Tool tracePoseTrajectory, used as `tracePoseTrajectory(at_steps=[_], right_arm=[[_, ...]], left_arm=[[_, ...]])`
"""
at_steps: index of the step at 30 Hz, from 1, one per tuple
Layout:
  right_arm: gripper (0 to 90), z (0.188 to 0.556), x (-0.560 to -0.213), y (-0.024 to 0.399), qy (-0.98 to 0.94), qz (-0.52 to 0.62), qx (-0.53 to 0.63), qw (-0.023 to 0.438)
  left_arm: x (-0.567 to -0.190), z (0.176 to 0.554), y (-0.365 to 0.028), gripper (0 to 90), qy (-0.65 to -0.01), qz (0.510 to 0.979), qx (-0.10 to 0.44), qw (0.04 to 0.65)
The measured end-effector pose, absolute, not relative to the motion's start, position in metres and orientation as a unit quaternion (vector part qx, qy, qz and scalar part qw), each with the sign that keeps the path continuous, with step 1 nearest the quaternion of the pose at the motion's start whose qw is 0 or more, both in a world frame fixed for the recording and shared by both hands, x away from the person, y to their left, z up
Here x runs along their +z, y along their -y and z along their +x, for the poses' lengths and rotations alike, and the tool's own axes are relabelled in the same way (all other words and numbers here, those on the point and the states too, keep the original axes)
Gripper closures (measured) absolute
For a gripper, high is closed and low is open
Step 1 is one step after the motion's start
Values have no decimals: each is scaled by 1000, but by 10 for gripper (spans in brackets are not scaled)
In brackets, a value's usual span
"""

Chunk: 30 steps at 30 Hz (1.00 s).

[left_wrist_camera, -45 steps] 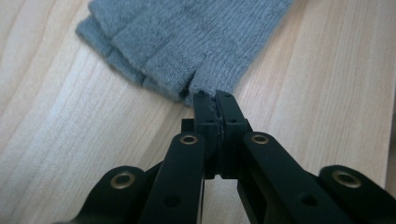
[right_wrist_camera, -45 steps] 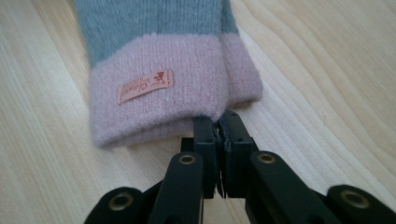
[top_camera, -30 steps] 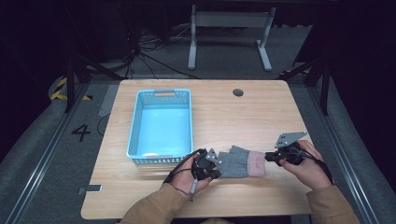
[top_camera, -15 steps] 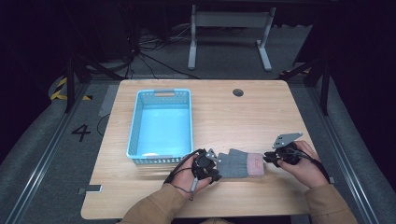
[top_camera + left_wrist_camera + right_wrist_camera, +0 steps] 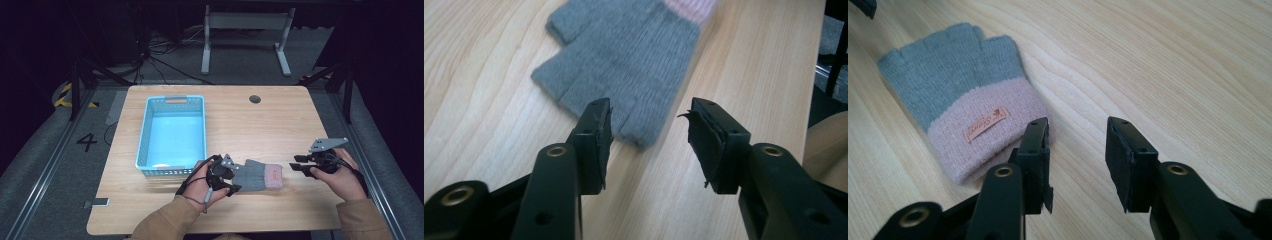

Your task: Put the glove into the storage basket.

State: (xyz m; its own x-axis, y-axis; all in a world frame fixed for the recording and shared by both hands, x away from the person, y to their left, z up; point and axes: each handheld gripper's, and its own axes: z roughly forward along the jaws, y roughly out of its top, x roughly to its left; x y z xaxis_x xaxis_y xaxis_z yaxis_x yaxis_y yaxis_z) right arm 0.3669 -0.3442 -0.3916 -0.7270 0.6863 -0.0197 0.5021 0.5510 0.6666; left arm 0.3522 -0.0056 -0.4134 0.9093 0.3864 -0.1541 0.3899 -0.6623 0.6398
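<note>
Glove (image 5: 260, 175) flat near table's (image 5: 300, 125) front edge — bare wood beyond.

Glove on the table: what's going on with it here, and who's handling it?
A person holds a gripper in each hand over a wooden table. A grey fingerless glove with a pink cuff lies flat between them, beside a blue basket. Both grippers have just been opening. The left gripper stands at the glove's finger end and the right gripper by the cuff, with nothing pressed between either pair of jaws. The glove looks just released.
</note>
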Motion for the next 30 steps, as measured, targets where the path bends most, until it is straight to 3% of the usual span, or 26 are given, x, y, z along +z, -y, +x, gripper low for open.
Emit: tracePoseTrajectory(at_steps=[13,30], right_arm=[[603,368,-385,352,-856,357,345,144],[549,367,-384,352,-849,359,360,143]], left_arm=[[-403,367,29,459,-201,913,-7,355],[-429,388,64,373,-187,917,-10,351]])
